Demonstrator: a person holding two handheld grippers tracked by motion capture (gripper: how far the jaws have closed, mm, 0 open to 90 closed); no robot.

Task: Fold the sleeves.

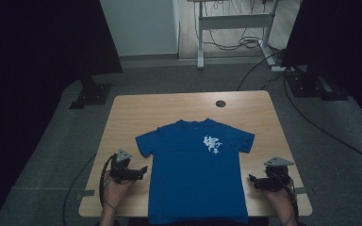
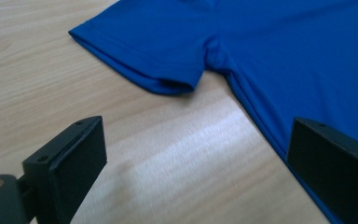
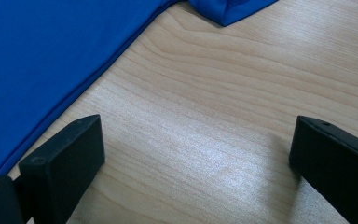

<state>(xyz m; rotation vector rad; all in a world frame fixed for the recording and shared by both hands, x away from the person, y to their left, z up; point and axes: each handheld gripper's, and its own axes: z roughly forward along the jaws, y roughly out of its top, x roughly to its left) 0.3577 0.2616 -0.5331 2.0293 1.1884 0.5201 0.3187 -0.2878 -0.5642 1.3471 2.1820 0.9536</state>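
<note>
wooden table (image 1: 132,113) | blue t-shirt (image 1: 193,179) flat, front up, white print

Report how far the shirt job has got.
Done: the shirt lies flat and face up on the table, sleeves spread, hem at the near edge. In hand: nothing is gripped; the left tool and right tool sit open beside its two side edges. Left: no fold is made yet, so probably all the handling remains.

A white print on the blue T-shirt (image 1: 195,167) is too small to read.
</note>
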